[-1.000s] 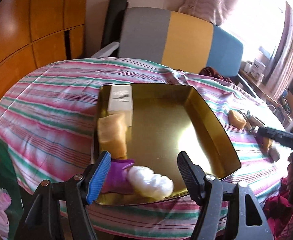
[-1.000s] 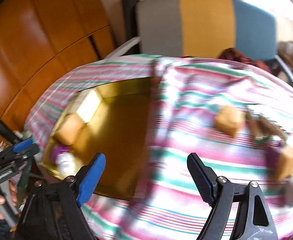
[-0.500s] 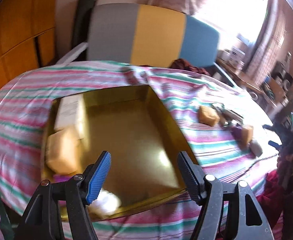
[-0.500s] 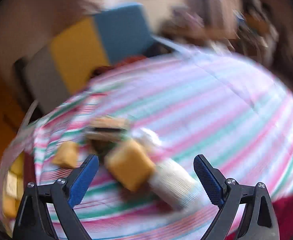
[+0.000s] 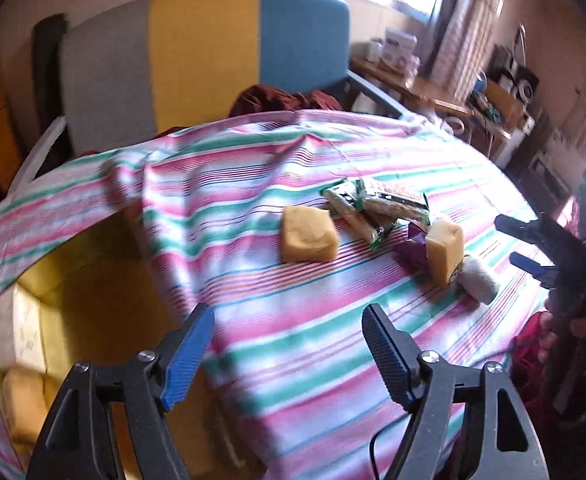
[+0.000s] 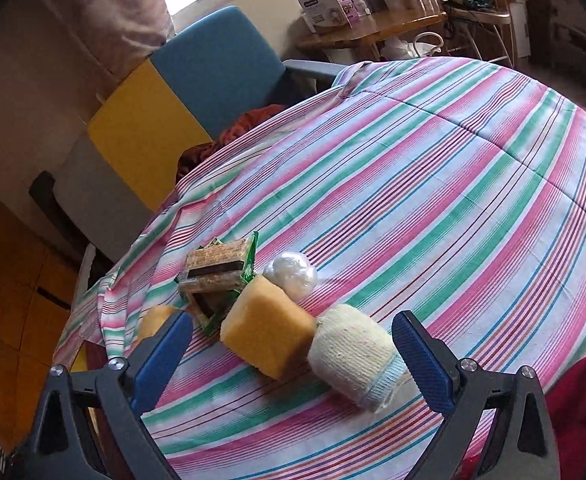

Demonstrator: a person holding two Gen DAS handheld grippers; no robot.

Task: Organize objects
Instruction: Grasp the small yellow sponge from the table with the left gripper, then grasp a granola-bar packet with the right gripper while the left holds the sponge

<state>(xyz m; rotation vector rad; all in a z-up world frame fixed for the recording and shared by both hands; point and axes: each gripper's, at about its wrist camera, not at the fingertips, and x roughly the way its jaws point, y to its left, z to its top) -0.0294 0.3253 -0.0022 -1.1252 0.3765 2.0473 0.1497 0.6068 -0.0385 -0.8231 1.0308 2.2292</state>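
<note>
My left gripper (image 5: 289, 354) hovers over the striped cloth (image 5: 333, 320), jaws opening, nothing between them. To its left lies the gold tray (image 5: 93, 280) with a white box (image 5: 17, 328) and a yellow sponge (image 5: 21, 404) inside. Ahead lie a loose yellow sponge (image 5: 307, 234), green snack packets (image 5: 373, 204), an upright sponge (image 5: 445, 250) and a cream roll (image 5: 479, 280). My right gripper (image 6: 293, 356) is low over the cloth, jaws opening. The yellow sponge (image 6: 267, 332) and cream roll (image 6: 353, 354) lie between its fingers, untouched. Behind them are a white plastic ball (image 6: 291, 274) and the snack packets (image 6: 217, 272).
A chair with a grey, yellow and blue back (image 5: 197, 56) stands behind the table, dark red fabric (image 5: 277, 100) on its seat. A wooden side table (image 6: 365, 28) with boxes is at the far right. Wooden cabinets (image 6: 9, 300) line the left. A fold of cloth overlaps the tray's right rim.
The left gripper swung right, from over the tray to the loose items, and its jaws widened. The right gripper swung right and rolled, coming down around the sponge and roll with wider jaws.
</note>
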